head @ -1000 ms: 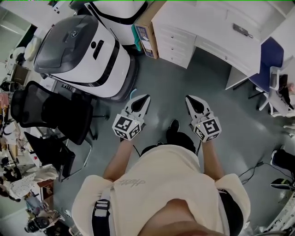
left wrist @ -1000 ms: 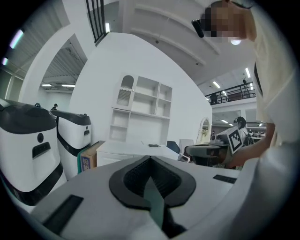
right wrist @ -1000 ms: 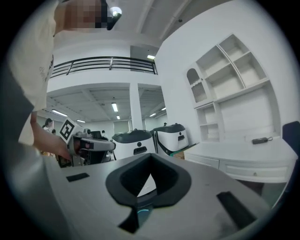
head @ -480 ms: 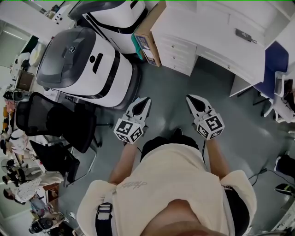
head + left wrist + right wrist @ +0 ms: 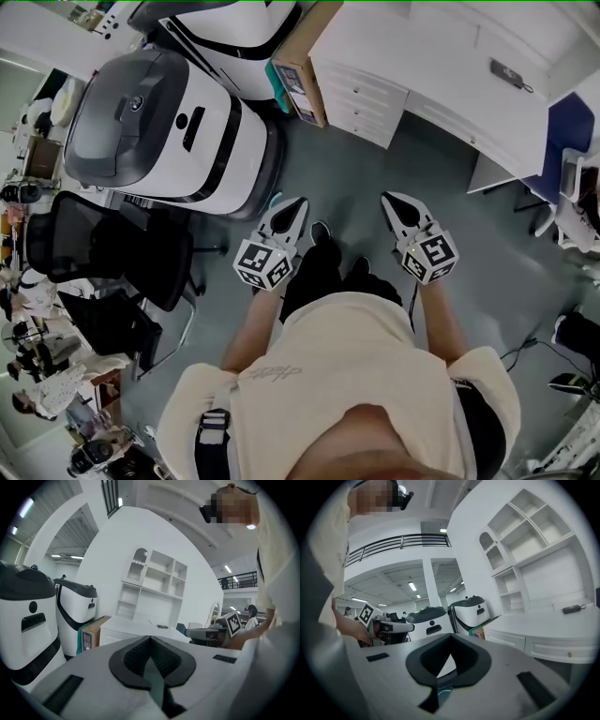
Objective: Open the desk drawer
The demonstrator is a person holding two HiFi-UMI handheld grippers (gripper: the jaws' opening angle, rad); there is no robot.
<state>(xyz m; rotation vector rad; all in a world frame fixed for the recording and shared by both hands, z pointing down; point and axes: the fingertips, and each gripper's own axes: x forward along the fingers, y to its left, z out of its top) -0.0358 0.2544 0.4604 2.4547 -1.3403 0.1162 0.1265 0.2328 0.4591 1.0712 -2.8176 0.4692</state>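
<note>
light: bright, even, ceiling strips | shadows: soft | edges: fisheye-warped, dark vignette | blur: slight

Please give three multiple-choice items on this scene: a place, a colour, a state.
1. Where is the cardboard box? A on the desk; B beside the desk's drawers; C in a gripper.
2. What colour is the office chair? A black; B red; C white.
3. How are the right gripper's jaws? A shut, empty; B shut on a handle; C wide open.
Key: 1 B, it stands against the drawers; 2 A, seat and back are black; 3 A, the tips meet around nothing.
</note>
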